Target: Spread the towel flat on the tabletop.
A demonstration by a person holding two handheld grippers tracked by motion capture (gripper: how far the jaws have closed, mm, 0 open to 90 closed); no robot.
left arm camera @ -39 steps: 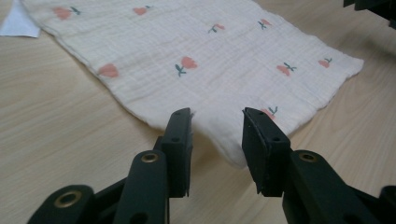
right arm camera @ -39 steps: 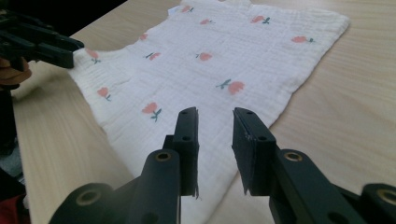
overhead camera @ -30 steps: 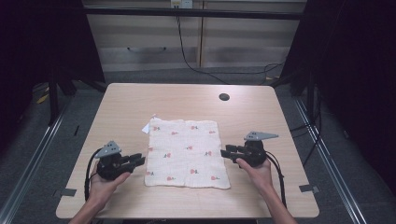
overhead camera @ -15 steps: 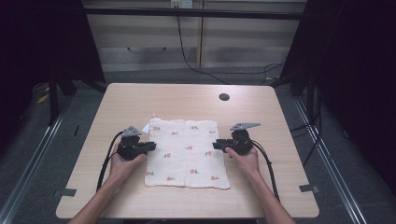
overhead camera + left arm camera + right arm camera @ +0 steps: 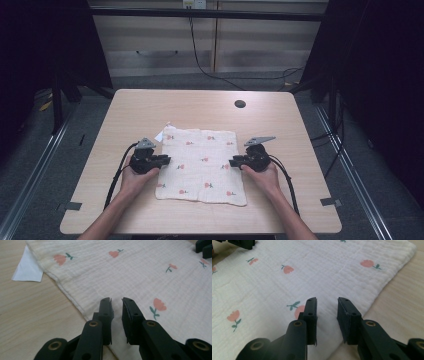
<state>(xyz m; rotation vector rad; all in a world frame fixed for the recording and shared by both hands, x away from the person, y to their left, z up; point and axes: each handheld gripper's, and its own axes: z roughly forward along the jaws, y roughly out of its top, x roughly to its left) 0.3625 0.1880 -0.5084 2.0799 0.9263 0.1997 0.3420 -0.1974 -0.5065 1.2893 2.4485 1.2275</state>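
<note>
A cream cloth (image 5: 202, 165) printed with small red flowers lies flat on the wooden table (image 5: 150, 107). My left gripper (image 5: 165, 160) rests low over the cloth's left edge, pointing right. In the left gripper view the cloth (image 5: 140, 272) lies under my left gripper (image 5: 116, 300); its jaws stand a narrow gap apart, have just been opening a little, and nothing is pinched between them. My right gripper (image 5: 233, 162) sits over the cloth's right edge, pointing left. In the right gripper view my right gripper (image 5: 327, 300) is open above the cloth (image 5: 317, 272); its jaws have just been closing.
A small white tag (image 5: 159, 136) sticks out at the cloth's far left corner, also in the left gripper view as the tag (image 5: 27, 271). A dark round hole (image 5: 240, 104) sits in the table's far right part. Bare wood surrounds the cloth.
Both hands moved forward and inward from the table beside the cloth onto its side edges. Both pairs of jaws stand narrower than a second ago.
</note>
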